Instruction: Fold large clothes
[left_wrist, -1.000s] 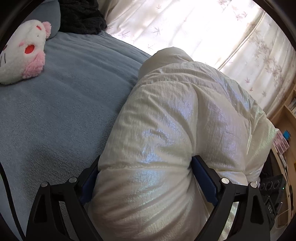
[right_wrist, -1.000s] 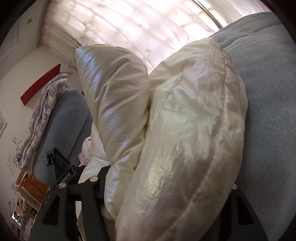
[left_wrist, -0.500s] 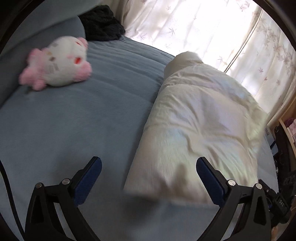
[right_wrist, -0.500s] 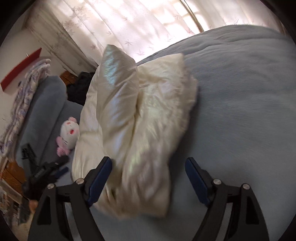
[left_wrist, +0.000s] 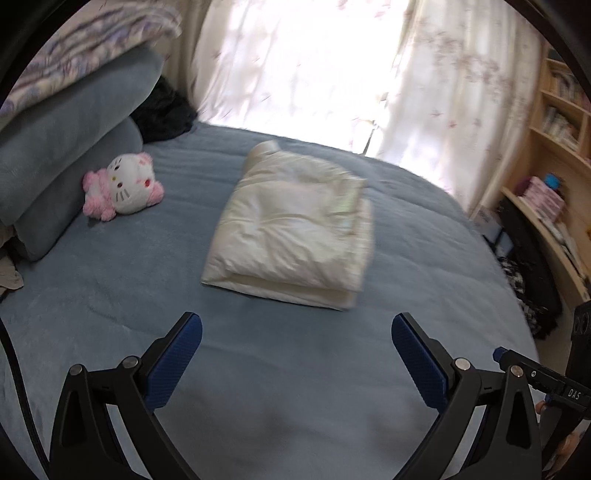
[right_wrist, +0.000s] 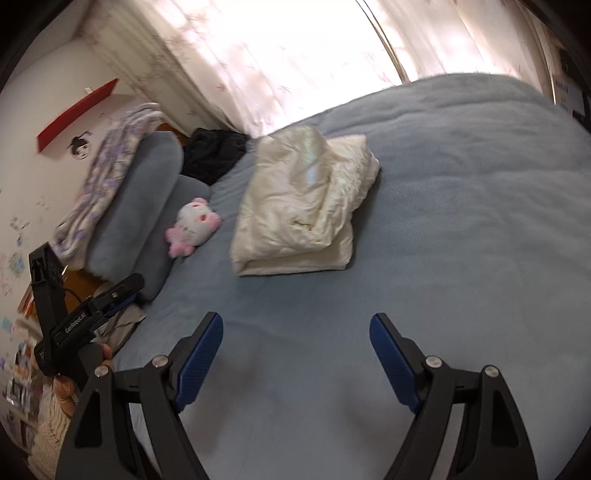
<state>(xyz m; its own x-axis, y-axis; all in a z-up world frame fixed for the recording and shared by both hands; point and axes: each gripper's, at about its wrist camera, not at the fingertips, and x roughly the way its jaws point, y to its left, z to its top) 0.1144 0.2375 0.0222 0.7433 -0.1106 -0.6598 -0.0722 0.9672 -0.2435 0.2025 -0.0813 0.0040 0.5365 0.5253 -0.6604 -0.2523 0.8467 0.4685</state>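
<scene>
Looking along both cameras, I see the cream padded jacket (left_wrist: 295, 229) lying folded in a thick bundle on the blue bed (left_wrist: 295, 387), well apart from my tools. My left hand-held gripper (left_wrist: 295, 350) has its jaws spread wide with only the bed cover between them. My right hand-held gripper (right_wrist: 295, 350) is released too, and holds nothing. A pink and white plush toy (left_wrist: 123, 188) lies near the grey pillows (left_wrist: 55, 166), beside the jacket.

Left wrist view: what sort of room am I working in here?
Most likely a bedroom: the folded cream garment lies on a blue-covered bed with stacked pillows and a plush toy, beside a curtained window.
</scene>
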